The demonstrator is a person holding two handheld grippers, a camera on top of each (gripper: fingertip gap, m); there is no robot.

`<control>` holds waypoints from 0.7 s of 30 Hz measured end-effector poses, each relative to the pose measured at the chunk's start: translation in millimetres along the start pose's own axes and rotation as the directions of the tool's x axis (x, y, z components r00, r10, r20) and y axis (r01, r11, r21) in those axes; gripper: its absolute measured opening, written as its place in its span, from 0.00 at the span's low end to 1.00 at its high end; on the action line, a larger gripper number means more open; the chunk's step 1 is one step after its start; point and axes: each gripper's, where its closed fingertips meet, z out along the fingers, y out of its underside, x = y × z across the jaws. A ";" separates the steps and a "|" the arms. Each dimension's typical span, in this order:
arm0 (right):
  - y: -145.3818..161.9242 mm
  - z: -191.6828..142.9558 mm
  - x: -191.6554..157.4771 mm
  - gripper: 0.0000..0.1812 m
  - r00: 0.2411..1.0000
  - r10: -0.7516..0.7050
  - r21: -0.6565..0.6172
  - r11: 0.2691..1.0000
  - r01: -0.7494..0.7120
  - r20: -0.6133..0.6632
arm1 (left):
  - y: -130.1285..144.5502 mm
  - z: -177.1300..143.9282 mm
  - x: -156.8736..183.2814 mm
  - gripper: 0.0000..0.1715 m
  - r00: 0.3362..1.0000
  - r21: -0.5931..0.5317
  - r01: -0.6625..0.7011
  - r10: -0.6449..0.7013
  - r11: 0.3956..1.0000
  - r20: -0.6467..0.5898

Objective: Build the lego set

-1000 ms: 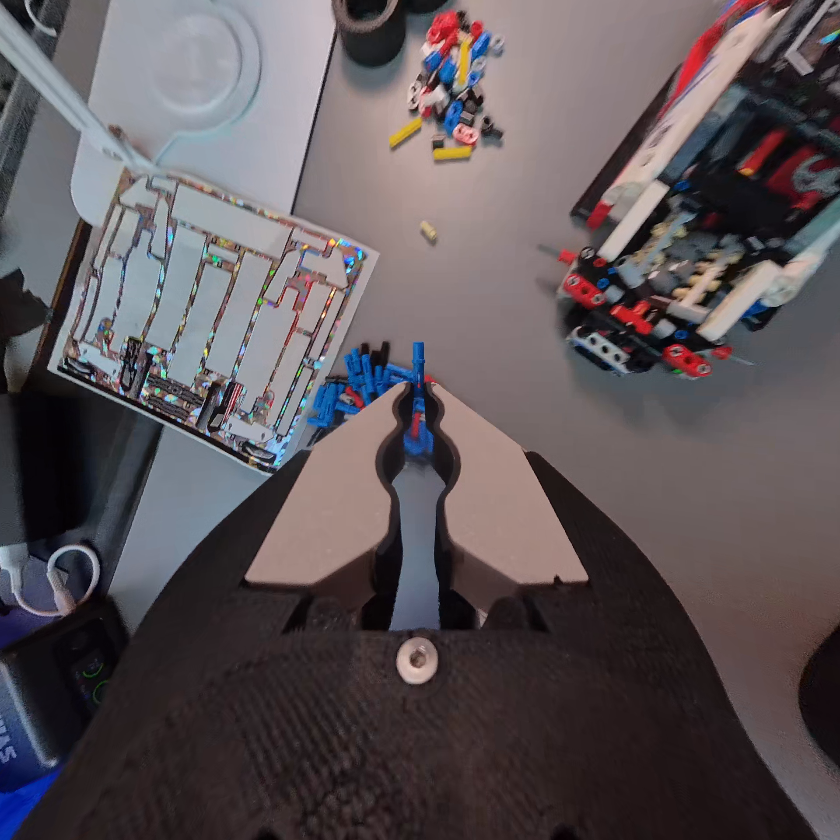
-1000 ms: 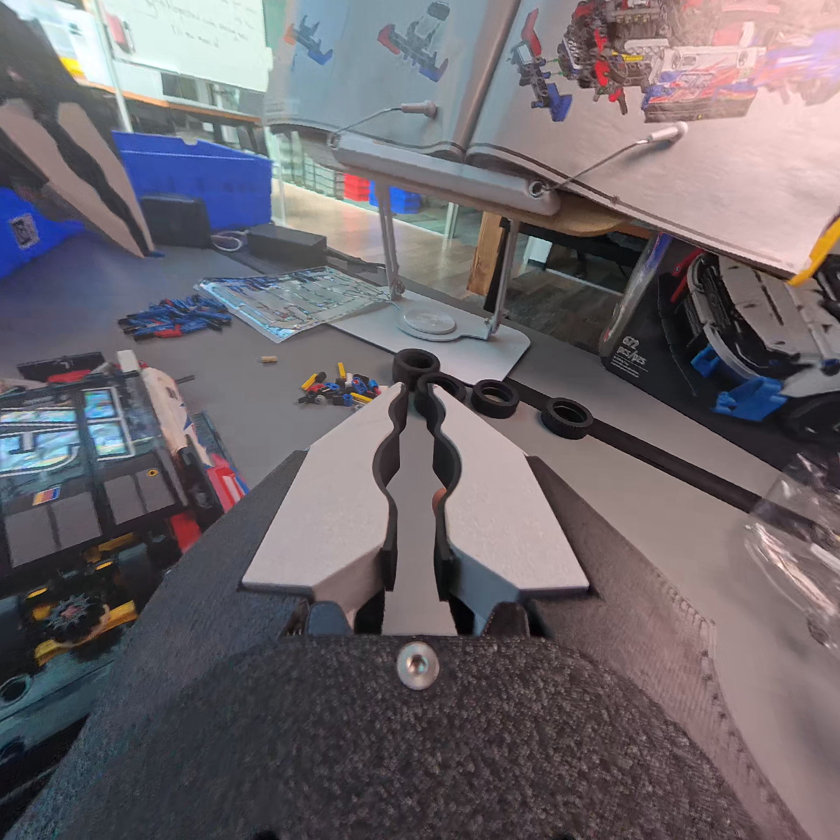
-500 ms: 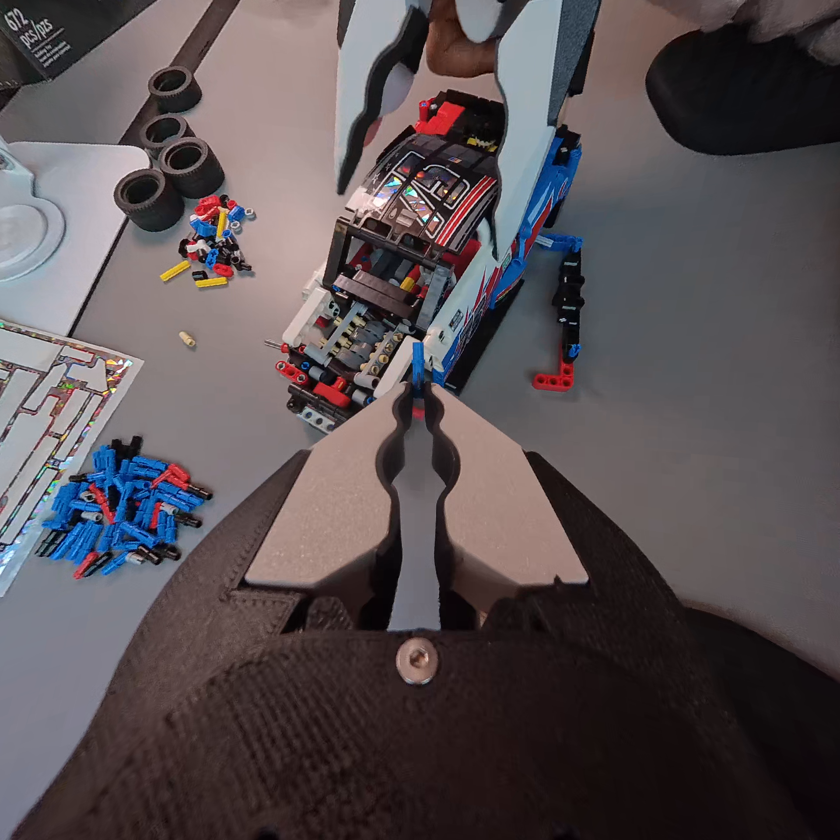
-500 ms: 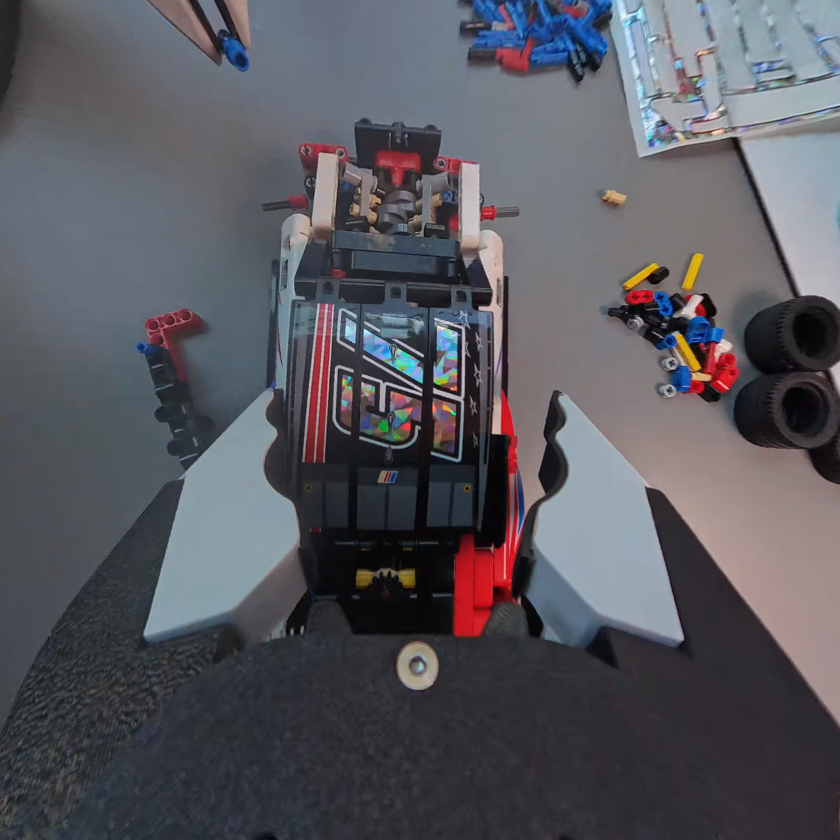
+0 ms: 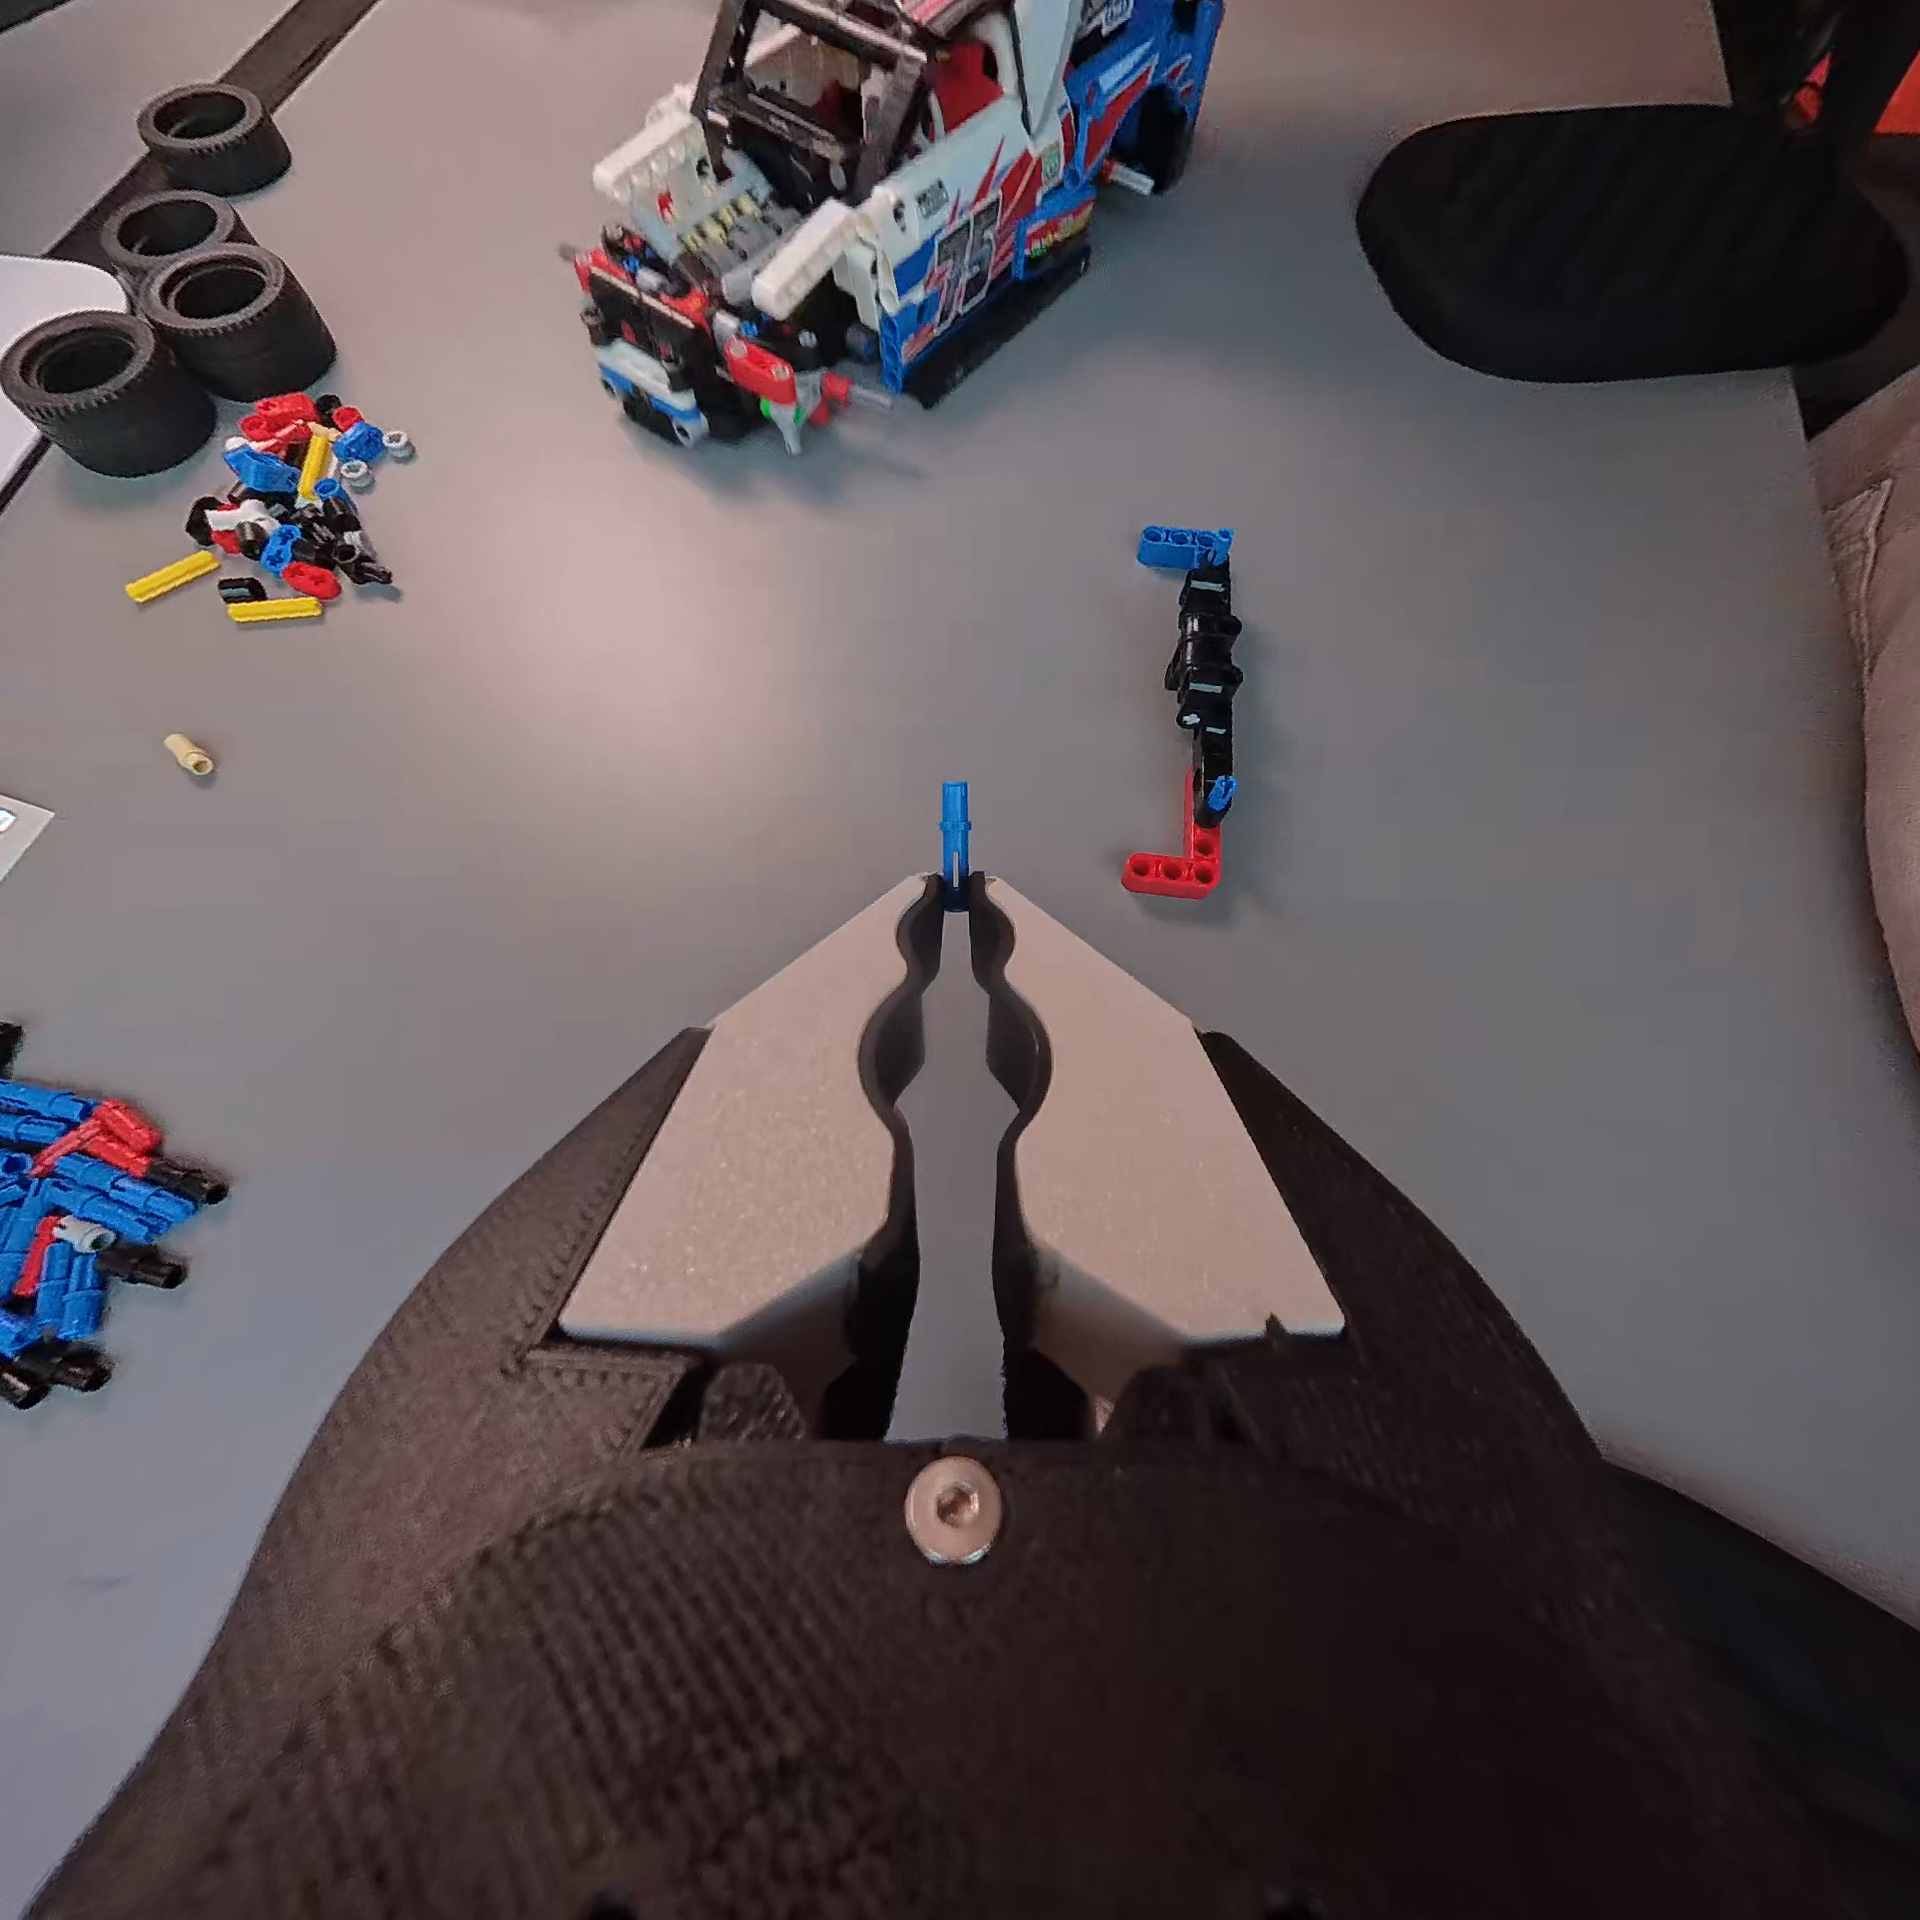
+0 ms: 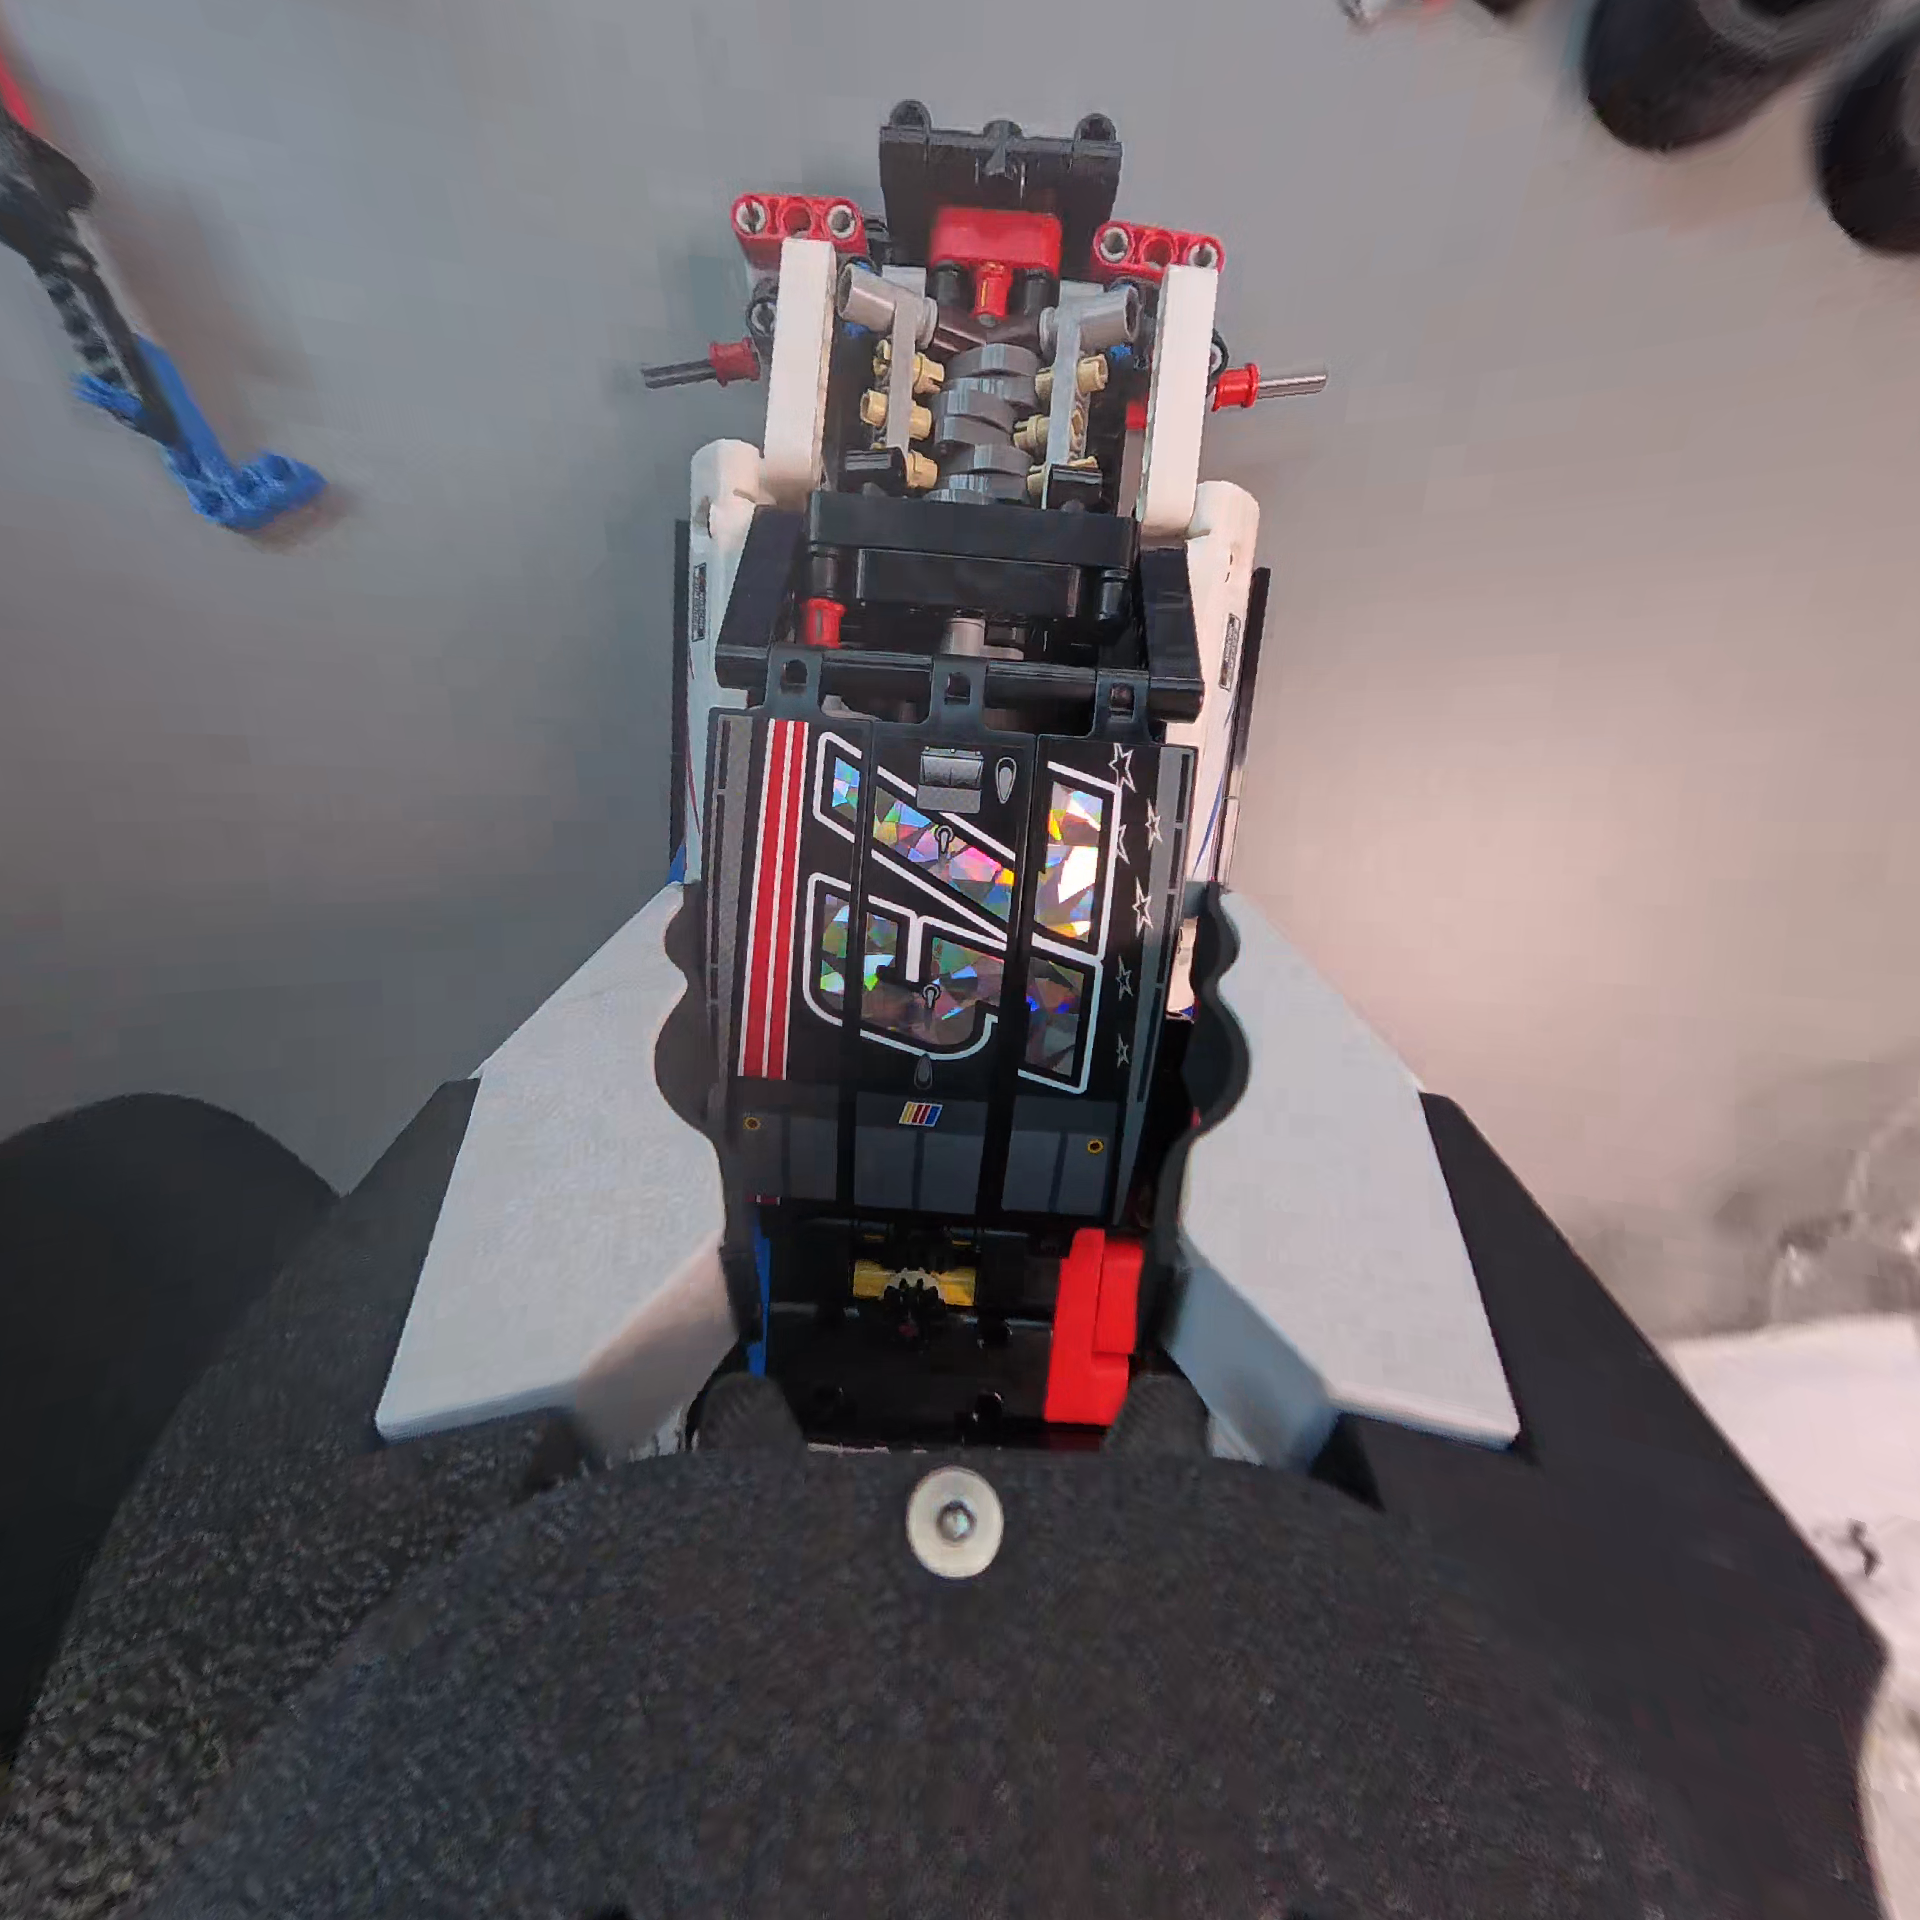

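My left gripper [image 5: 954, 883] is shut on a blue pin [image 5: 954, 831] that sticks out past the fingertips, above the grey table. The lego car [image 5: 883, 218], white, blue and red with a black roof, stands at the far side in the left wrist view. In the right wrist view my right gripper [image 6: 951, 914] has its fingers [image 6: 582, 1174] set wide against both sides of the car [image 6: 951, 914], over the black roof panel with the shiny sticker. A black beam assembly [image 5: 1200, 696] with a blue end and a red end lies right of the pin; it shows blurred in the right wrist view [image 6: 145, 395].
Several black tyres [image 5: 166, 312] stand at the far left. A heap of small mixed pieces [image 5: 286, 509] lies beside them, and a lone tan piece [image 5: 189, 753] nearer. A pile of blue and red pins [image 5: 78, 1216] is at the left edge. A dark rounded object [image 5: 1621, 239] sits far right. The grippers' ends are close to 30 cm from one another.
My left gripper has carried the blue pin from the pin pile rightward, now near the black beam assembly. My right gripper opened wide, came down over the car and now grips its sides.
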 end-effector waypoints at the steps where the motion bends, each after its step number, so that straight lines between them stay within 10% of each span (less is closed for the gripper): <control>1: 13.7 -5.9 10.3 0.51 0.999 0.034 -0.002 0.999 -0.035 -0.018 | 1.1 3.2 1.1 0.02 1.000 -0.006 0.001 -0.001 1.000 -0.011; 10: 35.4 -49.0 69.7 0.52 0.950 0.069 0.086 0.995 -0.045 -0.304 | 3.5 41.1 12.1 0.02 0.999 -0.069 -0.007 0.004 0.998 -0.038; 14: -47.3 -56.7 -15.7 0.40 0.977 -0.031 0.359 0.927 0.106 -0.209 | 5.4 51.5 17.6 0.02 0.998 -0.076 -0.001 -0.005 0.997 -0.066; 21: -108.6 35.4 -127.3 0.16 0.980 -0.195 0.475 0.866 0.158 0.030 | -23.7 74.7 27.0 0.02 0.984 0.000 0.014 -0.014 1.000 -0.178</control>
